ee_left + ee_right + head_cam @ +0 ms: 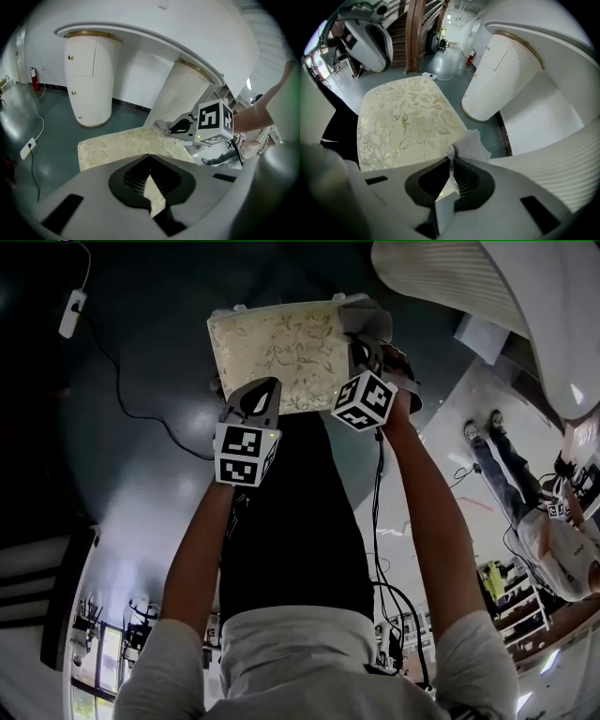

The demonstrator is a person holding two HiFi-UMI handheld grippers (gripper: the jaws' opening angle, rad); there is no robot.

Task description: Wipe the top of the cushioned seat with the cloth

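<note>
**Lighting / image quality check**

Head view: exposure is uneven. The glossy dark teal floor [131,362] is near black top-left, with a hazy pale sheen lower left. The right edge is bright and its whites clip. The cream floral-patterned cushioned seat [281,357] is evenly lit and sharp.

Gripper views: bright diffuse light, soft shadows, black vignette in the corners. Strong barrel distortion bends the white ribbed curved counter [562,159]. The grey shells of the left gripper [150,157] and right gripper [451,160] blur up close. The light grey woven cloth [473,146] is crisp.
</note>
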